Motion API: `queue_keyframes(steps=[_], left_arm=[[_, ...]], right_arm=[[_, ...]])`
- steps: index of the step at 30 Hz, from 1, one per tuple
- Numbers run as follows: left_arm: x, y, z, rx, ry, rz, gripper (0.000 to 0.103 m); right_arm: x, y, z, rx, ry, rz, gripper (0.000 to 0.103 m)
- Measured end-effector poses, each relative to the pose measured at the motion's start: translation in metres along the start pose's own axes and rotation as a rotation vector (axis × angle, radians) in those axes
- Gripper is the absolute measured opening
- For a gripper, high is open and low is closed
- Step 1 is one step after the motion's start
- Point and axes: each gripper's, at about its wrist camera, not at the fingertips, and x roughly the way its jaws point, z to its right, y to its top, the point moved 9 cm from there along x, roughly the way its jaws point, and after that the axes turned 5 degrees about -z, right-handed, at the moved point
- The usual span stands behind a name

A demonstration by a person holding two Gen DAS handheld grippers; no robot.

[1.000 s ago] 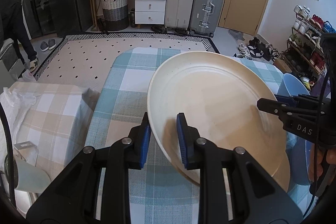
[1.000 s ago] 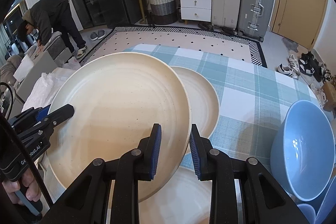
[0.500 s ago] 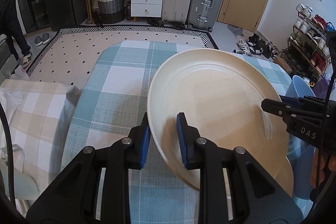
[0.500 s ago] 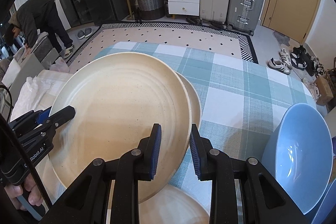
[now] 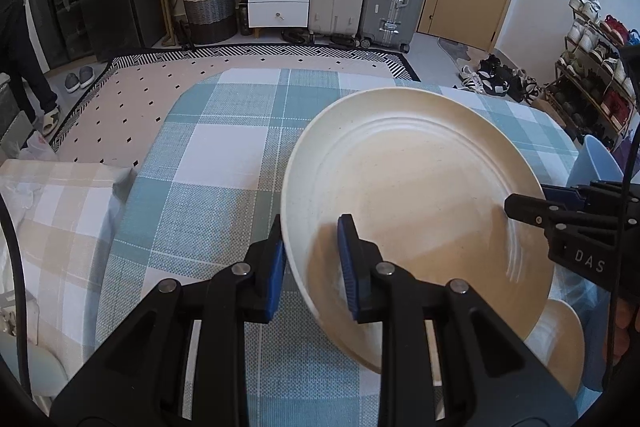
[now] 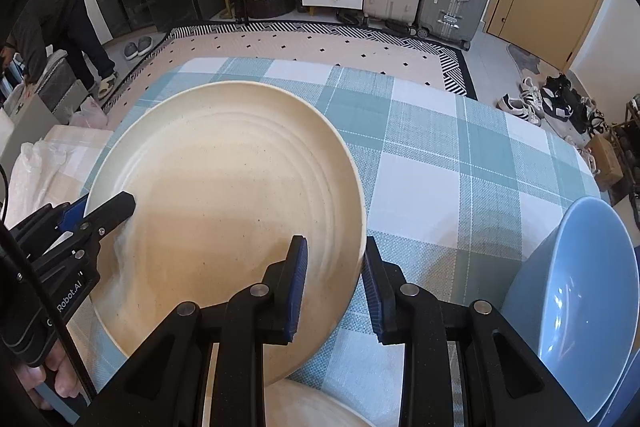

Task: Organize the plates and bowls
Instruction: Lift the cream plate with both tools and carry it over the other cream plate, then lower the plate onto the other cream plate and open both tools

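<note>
A large cream plate [image 5: 416,203] is held tilted above the checked bench [image 5: 208,163], gripped on opposite rims. The left tongs [image 5: 310,259] are clamped on its rim at about eight o'clock in the left wrist view; the right tongs [image 6: 334,283] are clamped on its rim at about four o'clock in the right wrist view. A second cream plate [image 5: 560,339] lies on the bench beneath the held plate's low edge, at about five o'clock from the left tongs. A blue bowl [image 6: 576,307] stands at three o'clock of the right tongs, just beside them. The held plate probably has to be lowered flat onto the plate below.
</note>
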Motion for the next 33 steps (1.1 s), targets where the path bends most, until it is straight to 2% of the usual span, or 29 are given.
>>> queue_keyframes(steps=[9,25,33], left_arm=[[0.018,0.004,-0.004,0.035,0.055,0.010,0.023],[0.036,-0.002,0.000,0.084,0.092,0.000,0.023],[0.037,-0.003,-0.001,0.067,0.065,-0.010,0.024]], right_arm=[[0.017,0.007,0.000,-0.010,-0.037,-0.027,0.029],[0.031,0.008,0.003,-0.050,-0.138,-0.028,0.029],[0.033,0.007,0.004,-0.058,-0.124,-0.030,0.031]])
